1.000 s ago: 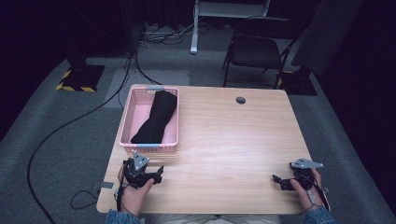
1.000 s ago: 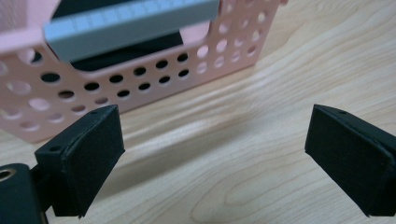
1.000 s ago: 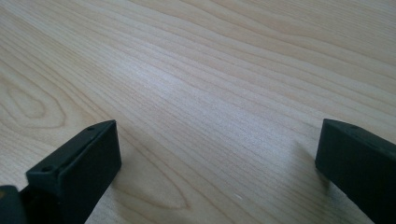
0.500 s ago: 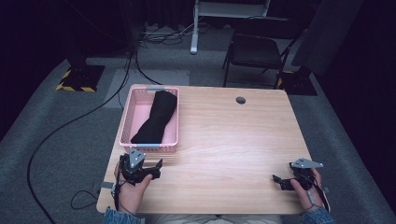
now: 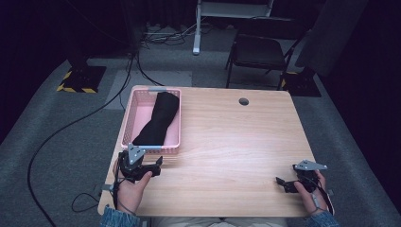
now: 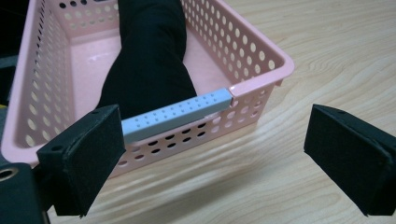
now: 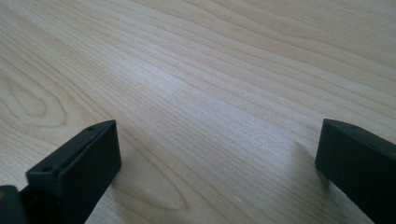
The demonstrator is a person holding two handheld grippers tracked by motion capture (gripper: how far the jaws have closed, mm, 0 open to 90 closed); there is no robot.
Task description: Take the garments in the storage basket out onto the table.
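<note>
My left gripper (image 5: 150, 166) is released, its jaws standing wide apart with nothing between them. It hovers low at the near left of the table, just before the short end of the pink basket (image 6: 261, 79). In the left gripper view a grey perforated strip (image 6: 180, 114) lies along the near rim of that basket, and my left jaw covers one end of it; I cannot tell if they touch. Inside the basket lies a black cloth (image 5: 158, 118), folded long, reaching from the far end to the near end.

My right gripper (image 5: 288, 183) is also released, jaws wide, holding nothing. It is at the near right of the table, well apart from the basket, and only bare wood is under it.

The wooden table (image 5: 236, 142) is light, with a round cable hole (image 5: 244, 101) near its far edge. Around it is grey carpet (image 5: 61, 127), with black cables (image 5: 71, 125) on the floor at the left. A dark folding chair (image 5: 260, 52) stands behind the table, and the room is dim.
</note>
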